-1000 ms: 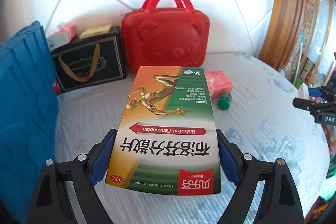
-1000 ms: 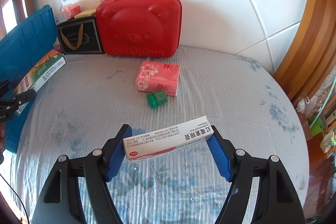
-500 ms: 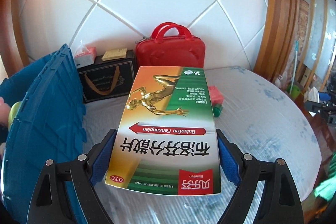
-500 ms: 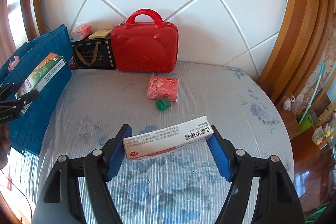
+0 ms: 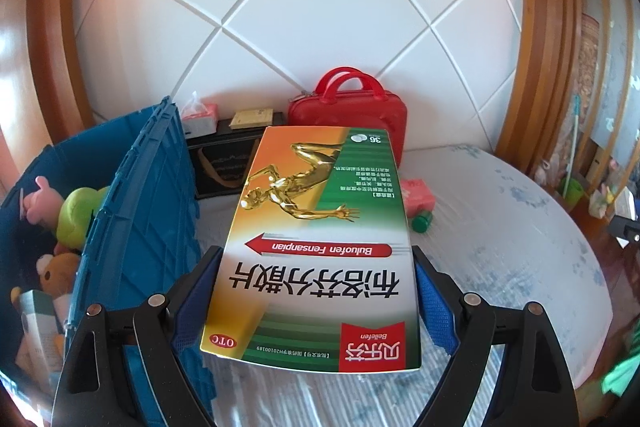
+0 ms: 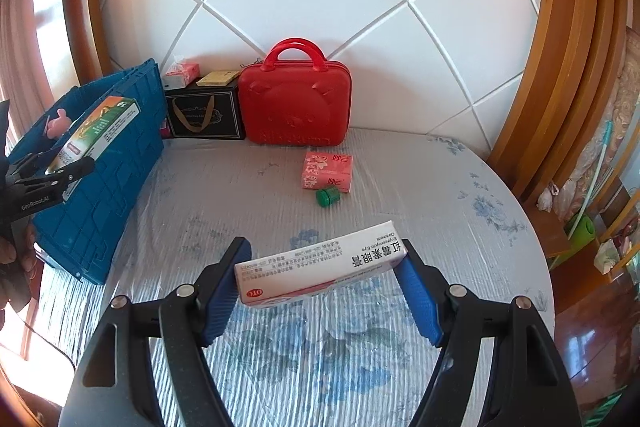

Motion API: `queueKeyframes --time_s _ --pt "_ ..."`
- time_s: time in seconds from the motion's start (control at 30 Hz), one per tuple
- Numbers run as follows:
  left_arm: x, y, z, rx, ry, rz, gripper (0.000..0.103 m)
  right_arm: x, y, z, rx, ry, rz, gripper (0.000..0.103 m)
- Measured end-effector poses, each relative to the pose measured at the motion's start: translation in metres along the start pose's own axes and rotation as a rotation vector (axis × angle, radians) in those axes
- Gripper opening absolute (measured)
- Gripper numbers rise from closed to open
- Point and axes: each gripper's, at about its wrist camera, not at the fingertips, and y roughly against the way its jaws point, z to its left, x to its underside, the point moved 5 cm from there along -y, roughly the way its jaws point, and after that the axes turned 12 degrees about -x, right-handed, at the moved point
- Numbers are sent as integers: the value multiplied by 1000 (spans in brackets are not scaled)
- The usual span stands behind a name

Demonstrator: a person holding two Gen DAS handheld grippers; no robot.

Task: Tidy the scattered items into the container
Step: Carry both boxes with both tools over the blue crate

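My left gripper [image 5: 316,291] is shut on a large green-and-orange medicine box [image 5: 316,239], held high beside the right wall of the blue crate [image 5: 136,211]. The same box [image 6: 96,131] and crate [image 6: 100,187] show at the left of the right wrist view. My right gripper [image 6: 324,279] is shut on a long white eye-ointment box [image 6: 320,271], held above the bed. A pink packet [image 6: 328,171] and a small green bottle [image 6: 327,195] lie on the bed sheet; both also show in the left wrist view, the packet [image 5: 418,193] and the bottle [image 5: 422,223].
Plush toys [image 5: 60,211] and small boxes lie inside the crate. A red bear case [image 6: 296,103] and a black gift bag [image 6: 204,115] with a tissue pack [image 6: 182,75] on top stand against the padded headboard. The bed's edge curves at the right, by wooden trim.
Both grippers have risen and pulled back, so the bed looks farther away. The left gripper has moved left with its box, and the crate's inside has come into view.
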Motion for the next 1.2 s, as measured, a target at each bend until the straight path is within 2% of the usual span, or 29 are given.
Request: queueKeyframes --time_s 0.57,1.2 --pt "3 22 1 -21 -24 -17 88 -1 11 2 -19 -24 -29 72" --pt "-2 25 6 -19 -15 -24 88 -10 12 12 -32 -1 -27 72"
